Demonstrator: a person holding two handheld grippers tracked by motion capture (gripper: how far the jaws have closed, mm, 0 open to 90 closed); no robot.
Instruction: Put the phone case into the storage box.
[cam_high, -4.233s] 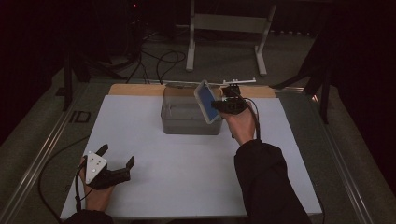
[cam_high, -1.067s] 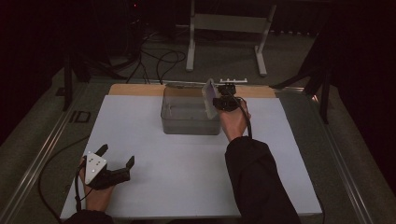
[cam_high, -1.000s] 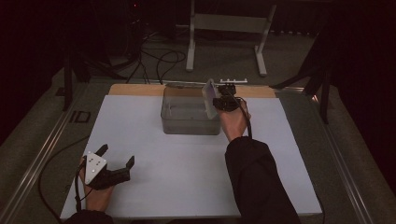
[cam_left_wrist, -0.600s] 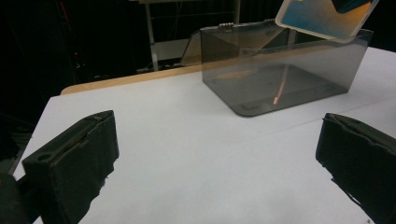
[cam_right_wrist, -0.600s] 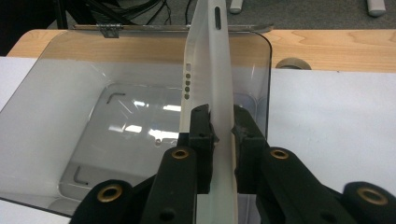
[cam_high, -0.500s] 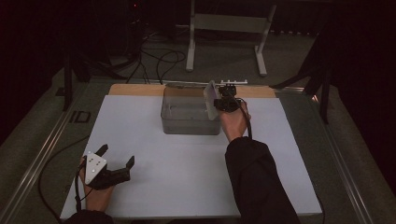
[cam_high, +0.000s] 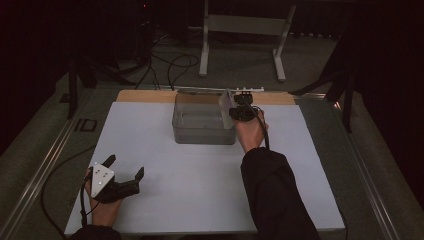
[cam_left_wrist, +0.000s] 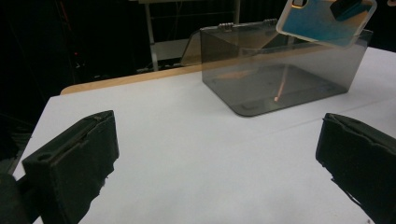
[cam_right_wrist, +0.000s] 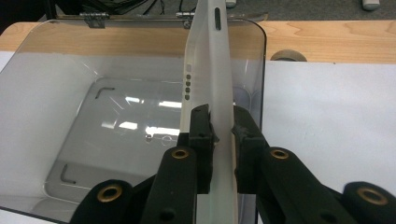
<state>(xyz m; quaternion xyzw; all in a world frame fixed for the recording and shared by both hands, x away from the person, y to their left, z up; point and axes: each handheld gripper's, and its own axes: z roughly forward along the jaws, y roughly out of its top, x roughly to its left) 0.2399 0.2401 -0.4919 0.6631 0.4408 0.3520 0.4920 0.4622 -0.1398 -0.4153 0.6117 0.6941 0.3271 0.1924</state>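
The clear box (cam_high: 204, 122) lies empty; the right gripper (cam_right_wrist: 219, 128) pinches a phone case (cam_right_wrist: 210, 70), now edge-on over the box's right rim; the left gripper (cam_high: 122, 172) rests spread.

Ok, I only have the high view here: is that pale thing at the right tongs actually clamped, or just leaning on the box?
Observer: Clamped. In the right gripper view, the right tongs pinch a phone case edge-on, with a pad on each face.
Operator: Anything in the box under it?
Observer: No. The clear box has a bare floor, with only light reflections on it.
Operator: The case looks whitish to me. Is it?
Observer: Only the rim is. In the left gripper view its broad face is blue.
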